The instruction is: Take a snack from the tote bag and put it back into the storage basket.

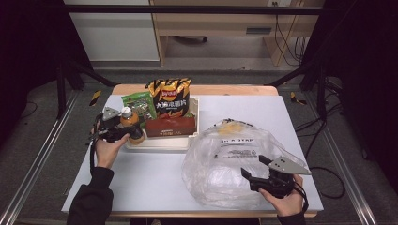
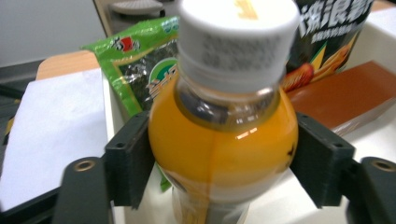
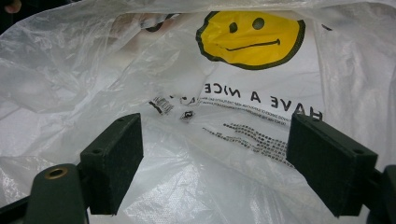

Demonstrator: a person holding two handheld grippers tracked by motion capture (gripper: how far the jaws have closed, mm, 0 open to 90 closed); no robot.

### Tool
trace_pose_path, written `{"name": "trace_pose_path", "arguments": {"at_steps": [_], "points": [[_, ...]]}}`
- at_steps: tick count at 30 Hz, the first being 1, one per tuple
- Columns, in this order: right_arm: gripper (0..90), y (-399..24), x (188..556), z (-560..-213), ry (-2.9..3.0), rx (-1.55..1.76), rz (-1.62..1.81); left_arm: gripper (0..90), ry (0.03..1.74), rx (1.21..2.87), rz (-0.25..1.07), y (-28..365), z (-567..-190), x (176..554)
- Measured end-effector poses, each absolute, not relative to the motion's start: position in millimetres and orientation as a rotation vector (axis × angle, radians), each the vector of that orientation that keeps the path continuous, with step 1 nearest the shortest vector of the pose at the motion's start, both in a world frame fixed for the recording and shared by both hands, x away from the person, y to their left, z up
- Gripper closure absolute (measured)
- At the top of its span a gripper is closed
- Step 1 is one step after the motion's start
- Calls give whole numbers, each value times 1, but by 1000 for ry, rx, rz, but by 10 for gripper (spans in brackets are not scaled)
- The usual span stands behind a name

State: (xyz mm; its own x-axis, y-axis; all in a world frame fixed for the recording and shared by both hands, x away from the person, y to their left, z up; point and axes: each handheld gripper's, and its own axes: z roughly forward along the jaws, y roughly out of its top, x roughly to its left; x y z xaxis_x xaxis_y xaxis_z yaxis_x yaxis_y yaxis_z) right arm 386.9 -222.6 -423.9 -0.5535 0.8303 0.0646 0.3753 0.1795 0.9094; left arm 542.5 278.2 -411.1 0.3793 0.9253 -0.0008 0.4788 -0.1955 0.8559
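Orange drink bottle (image 2: 224, 140) with a white cap stands upright at the near left corner of the white tray (image 1: 195, 123), and my left gripper (image 1: 129, 136) has it between its fingers (image 2: 128, 156). Left gripper view: both pads sit right at the bottle's bulging shoulder, one on each side, and I read that as a grasp on the bottle, though the fingers stand wide because the bottle is wide. Behind the bottle in the tray I see a green snack packet (image 1: 139, 104), a black-and-orange chip bag (image 1: 170, 97) standing upright, and a flat reddish-brown box (image 1: 170, 126) lying in front of the chip bag. Tray sits on the left half of the white counter (image 1: 155, 180). To its right, a clear plastic bag (image 1: 220, 164) with a yellow smiley print lies crumpled and puffed up. My right gripper (image 1: 256, 171) hovers at the bag's near right edge; in the right gripper view its fingers (image 3: 114, 158) are spread apart, released, with the bag film in front of and below them, nothing pinched.
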Motion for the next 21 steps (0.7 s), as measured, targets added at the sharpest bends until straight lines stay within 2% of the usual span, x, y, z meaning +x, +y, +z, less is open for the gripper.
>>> {"name": "trace_pose_path", "arguments": {"at_steps": [10, 21], "points": [[191, -223, 387, -423, 2010, 1135, 1346, 203, 1219, 1785, 695, 285, -403, 524], [190, -224, 387, -423, 2007, 1137, 1344, 201, 1180, 1754, 687, 291, -401, 483]]}}
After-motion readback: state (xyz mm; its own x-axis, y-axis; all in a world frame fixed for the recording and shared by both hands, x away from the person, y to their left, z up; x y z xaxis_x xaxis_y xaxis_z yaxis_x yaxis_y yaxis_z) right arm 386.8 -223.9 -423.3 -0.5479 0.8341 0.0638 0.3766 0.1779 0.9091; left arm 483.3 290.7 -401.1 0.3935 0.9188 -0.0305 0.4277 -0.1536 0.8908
